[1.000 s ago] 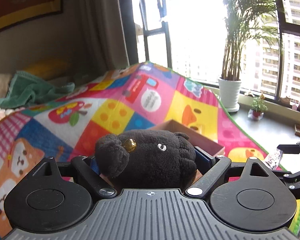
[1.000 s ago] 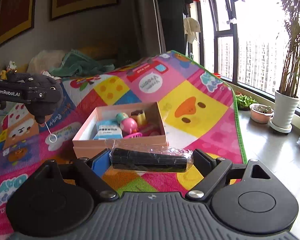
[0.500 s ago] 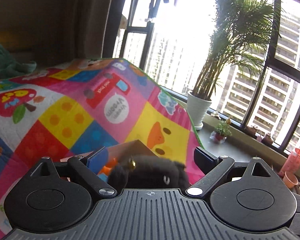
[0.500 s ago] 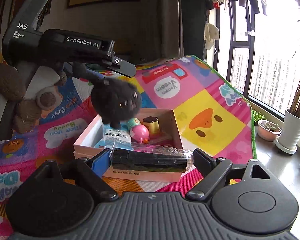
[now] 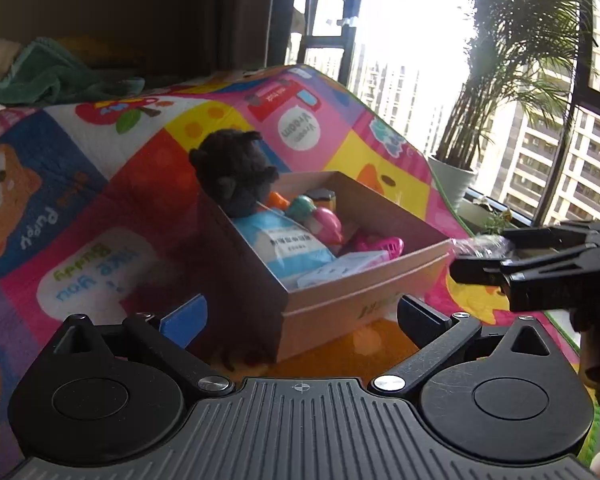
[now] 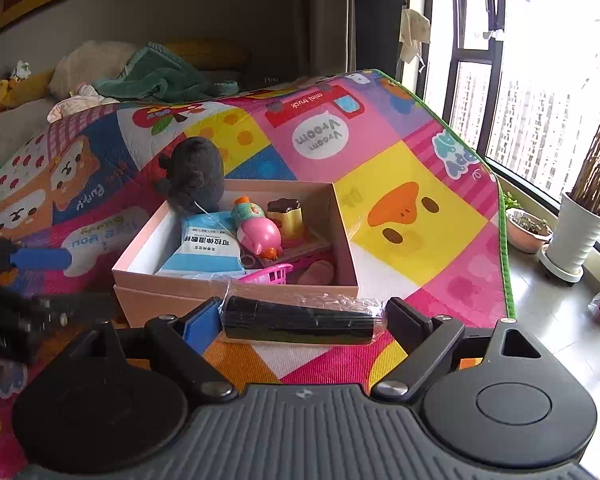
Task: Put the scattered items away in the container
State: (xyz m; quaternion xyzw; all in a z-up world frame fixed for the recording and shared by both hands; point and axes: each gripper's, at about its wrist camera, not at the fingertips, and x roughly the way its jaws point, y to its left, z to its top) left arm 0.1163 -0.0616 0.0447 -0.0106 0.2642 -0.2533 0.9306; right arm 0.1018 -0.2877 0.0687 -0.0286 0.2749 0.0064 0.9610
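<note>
Left wrist view: left tongs (image 5: 300, 312) stood wide apart with nothing between the pads, jaws having just been opening; blue pad (image 5: 184, 318) on one finger, black pad on the other, both low over the play mat (image 5: 100, 184) just short of the near corner of the box (image 5: 340, 300). Black plush toy (image 5: 234, 172) sat at the box's far left corner, leaning on the wall and poking above the rim, clear of the tongs. Right wrist view: right tongs (image 6: 302, 318) were clamped end to end on a black roll in clear wrap (image 6: 298, 320), held crosswise just in front of the box's near wall and not inside. Same roll's crinkled wrap end (image 5: 480, 244) showed at the right tongs' tip beside the box's right corner in the left view. Inside the box: blue-and-white pouch (image 6: 208, 246), pink-and-teal toy (image 6: 258, 232), yellow pudding toy (image 6: 286, 216), pink basket (image 6: 270, 274). Potted palm (image 6: 576, 236) stood off the mat by the window.
</note>
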